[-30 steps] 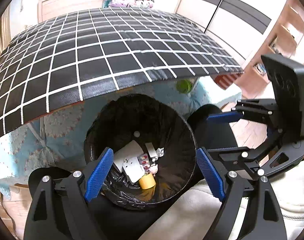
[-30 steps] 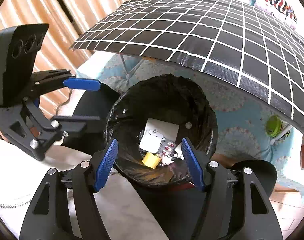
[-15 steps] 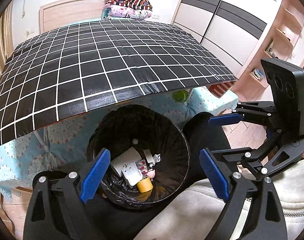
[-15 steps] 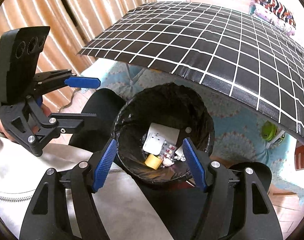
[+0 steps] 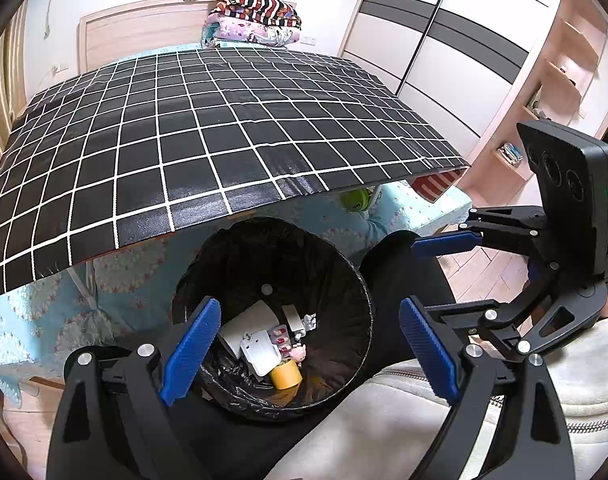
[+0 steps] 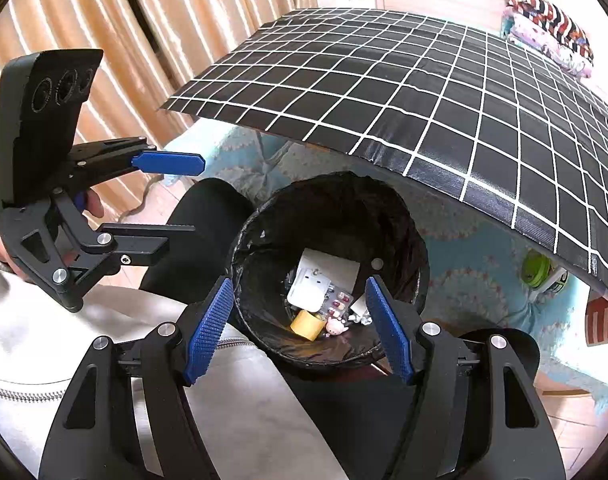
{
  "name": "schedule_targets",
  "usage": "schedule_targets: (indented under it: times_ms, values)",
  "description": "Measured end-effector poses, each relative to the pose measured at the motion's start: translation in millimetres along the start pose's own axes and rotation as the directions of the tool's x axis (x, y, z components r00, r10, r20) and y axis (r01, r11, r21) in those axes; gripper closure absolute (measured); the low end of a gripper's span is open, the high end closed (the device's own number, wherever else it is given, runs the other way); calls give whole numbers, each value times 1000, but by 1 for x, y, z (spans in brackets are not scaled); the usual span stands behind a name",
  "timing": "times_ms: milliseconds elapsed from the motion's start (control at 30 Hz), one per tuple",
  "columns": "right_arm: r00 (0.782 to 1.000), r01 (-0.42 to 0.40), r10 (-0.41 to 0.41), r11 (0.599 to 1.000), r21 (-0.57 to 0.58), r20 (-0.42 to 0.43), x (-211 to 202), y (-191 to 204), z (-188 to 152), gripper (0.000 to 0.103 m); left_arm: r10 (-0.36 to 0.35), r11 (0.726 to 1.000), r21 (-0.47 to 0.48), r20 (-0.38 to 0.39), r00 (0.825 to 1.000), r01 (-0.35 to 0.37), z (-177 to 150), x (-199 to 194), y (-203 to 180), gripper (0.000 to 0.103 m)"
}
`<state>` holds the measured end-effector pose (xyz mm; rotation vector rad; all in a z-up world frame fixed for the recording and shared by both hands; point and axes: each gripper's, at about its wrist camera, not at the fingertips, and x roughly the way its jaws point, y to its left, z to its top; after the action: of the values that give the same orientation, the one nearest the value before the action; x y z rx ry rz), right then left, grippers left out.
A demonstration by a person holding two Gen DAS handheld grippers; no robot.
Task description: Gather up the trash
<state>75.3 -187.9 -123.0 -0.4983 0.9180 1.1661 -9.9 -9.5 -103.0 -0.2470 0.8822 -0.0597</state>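
1. The left gripper (image 5: 308, 350) is hovering above the near rim of the trash bin, its blue-padded fingers (image 5: 190, 350) spread wide and gripping nothing.
2. The right gripper (image 6: 300, 326) is hanging over the same bin from the other side, its fingers (image 6: 208, 330) likewise spread apart and empty; in the left wrist view it is showing side-on at the right edge (image 5: 444, 276), also parted.
3. The person's light grey zip-up top (image 6: 32, 344) and dark trousers (image 6: 208, 208) are filling the space just below and beside the grippers.
4. The trash bin (image 5: 344, 364), round and lined with a black bag, is sitting on the floor against the person's legs, partly under the table edge.
5. The collected trash is lying at the bottom of the bin: a white wall-socket plate (image 5: 260, 350), a white card (image 6: 344, 266) under it, a blister pack of red pills (image 5: 282, 336), a roll of yellow tape (image 5: 286, 376), a small pink pig figure (image 5: 299, 354) and some crumpled foil (image 5: 310, 322).
6. The table, covered in a black cloth with a white grid (image 5: 208, 136), is overhanging the bin.
7. A green ball-like object (image 5: 356, 200) is lying beneath the table on the floral turquoise bedding (image 5: 44, 320).
8. Folded striped blankets (image 5: 256, 14) are lying stacked at the far end, with sliding wardrobe doors (image 5: 444, 40) to the right and beige curtains (image 6: 104, 12) beside the table.
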Motion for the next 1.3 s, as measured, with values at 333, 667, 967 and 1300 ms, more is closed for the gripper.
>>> schedule_targets:
  times_ms: [333, 667, 967, 1300]
  values:
    - [1000, 4, -3, 1000, -13, 5, -2, 3, 0, 35, -13, 1000, 9, 6, 1000, 13, 0, -1, -2, 15]
    - [1000, 4, -4, 1000, -12, 6, -1, 4, 1, 35, -13, 1000, 15, 12, 1000, 13, 0, -2, -3, 15]
    - [1000, 5, -5, 1000, -11, 9, -1, 4, 1, 35, -15, 1000, 16, 11, 1000, 15, 0, -3, -5, 15]
    - [1000, 3, -3, 1000, -11, 9, -2, 4, 1, 35, -22, 1000, 18, 13, 1000, 22, 0, -3, -5, 15]
